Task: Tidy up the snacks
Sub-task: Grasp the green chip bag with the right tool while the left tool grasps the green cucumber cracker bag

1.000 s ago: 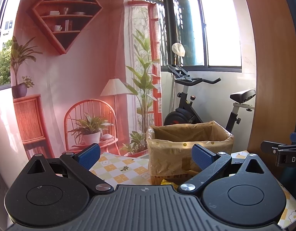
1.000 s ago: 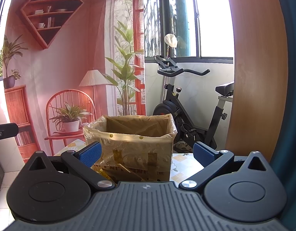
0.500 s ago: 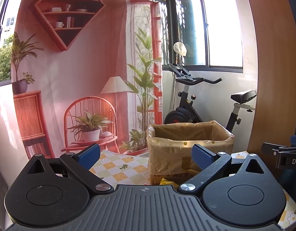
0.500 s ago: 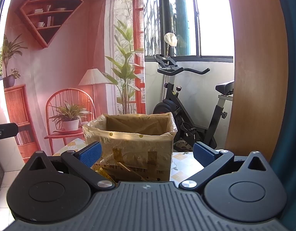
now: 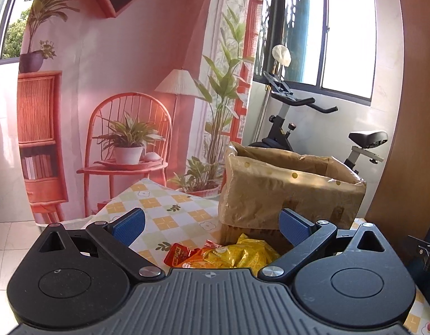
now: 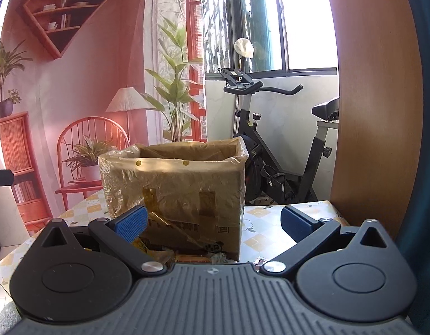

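Note:
A cardboard box (image 5: pixel 293 187) lined with yellowish plastic stands open-topped on a checked tablecloth (image 5: pixel 170 209). In front of it lie a yellow snack bag (image 5: pixel 242 254) and a red packet (image 5: pixel 177 254), partly hidden by my left gripper's body. My left gripper (image 5: pixel 210 224) is open above these snacks, holding nothing. In the right wrist view the same box (image 6: pixel 175 189) is straight ahead, with several gold wrapped snacks (image 6: pixel 147 240) at its foot. My right gripper (image 6: pixel 213 222) is open and holds nothing.
The tablecloth (image 6: pixel 265 229) runs right of the box to a wooden panel (image 6: pixel 374 111). An exercise bike (image 6: pixel 273 150) stands behind the table by the window. A printed backdrop (image 5: pixel 103 83) of a room hangs at the back left. The table edge drops to a tiled floor at left.
My left gripper has tilted down and moved closer to the table, bringing the red and yellow snack packets into view. My right gripper has barely moved. Both stay open.

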{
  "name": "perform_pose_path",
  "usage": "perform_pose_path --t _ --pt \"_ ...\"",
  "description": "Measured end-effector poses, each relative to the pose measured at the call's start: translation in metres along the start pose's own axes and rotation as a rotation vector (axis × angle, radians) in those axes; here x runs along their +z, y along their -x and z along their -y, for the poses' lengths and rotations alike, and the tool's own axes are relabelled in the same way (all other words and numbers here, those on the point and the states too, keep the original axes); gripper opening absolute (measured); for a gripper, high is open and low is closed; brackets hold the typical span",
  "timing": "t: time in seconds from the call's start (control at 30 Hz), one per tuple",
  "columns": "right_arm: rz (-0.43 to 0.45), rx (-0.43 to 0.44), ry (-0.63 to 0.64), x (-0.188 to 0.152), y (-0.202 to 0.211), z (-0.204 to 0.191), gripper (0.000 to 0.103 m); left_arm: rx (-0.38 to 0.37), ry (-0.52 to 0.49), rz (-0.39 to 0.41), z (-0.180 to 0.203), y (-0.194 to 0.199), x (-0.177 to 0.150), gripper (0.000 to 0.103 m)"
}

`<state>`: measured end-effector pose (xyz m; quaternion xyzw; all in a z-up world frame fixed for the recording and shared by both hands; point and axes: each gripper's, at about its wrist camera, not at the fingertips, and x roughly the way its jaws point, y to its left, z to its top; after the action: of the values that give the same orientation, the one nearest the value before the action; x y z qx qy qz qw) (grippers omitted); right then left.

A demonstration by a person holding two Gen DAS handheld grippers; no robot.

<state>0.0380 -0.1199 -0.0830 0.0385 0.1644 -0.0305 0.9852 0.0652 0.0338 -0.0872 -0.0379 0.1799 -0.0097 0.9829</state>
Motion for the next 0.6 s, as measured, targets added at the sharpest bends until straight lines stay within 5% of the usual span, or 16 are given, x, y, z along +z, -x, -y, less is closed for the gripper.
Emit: perform_pose_path --t 0.37,0.5,0.6 --pt "-0.169 0.001 0.230 -0.073 -0.035 0.012 0.102 -0.144 -0.094 -0.159 0.024 -0.068 -0.061 0.102" --pt "-0.249 0.032 0.195 -0.085 -0.054 0.026 0.099 -0.234 -0.126 -0.199 0.034 -0.077 -0.077 0.101" --pt "-0.287 0.039 0.174 -0.087 -0.069 0.035 0.098 -0.236 -0.181 -0.224 0.049 -0.090 -0.087 0.098"
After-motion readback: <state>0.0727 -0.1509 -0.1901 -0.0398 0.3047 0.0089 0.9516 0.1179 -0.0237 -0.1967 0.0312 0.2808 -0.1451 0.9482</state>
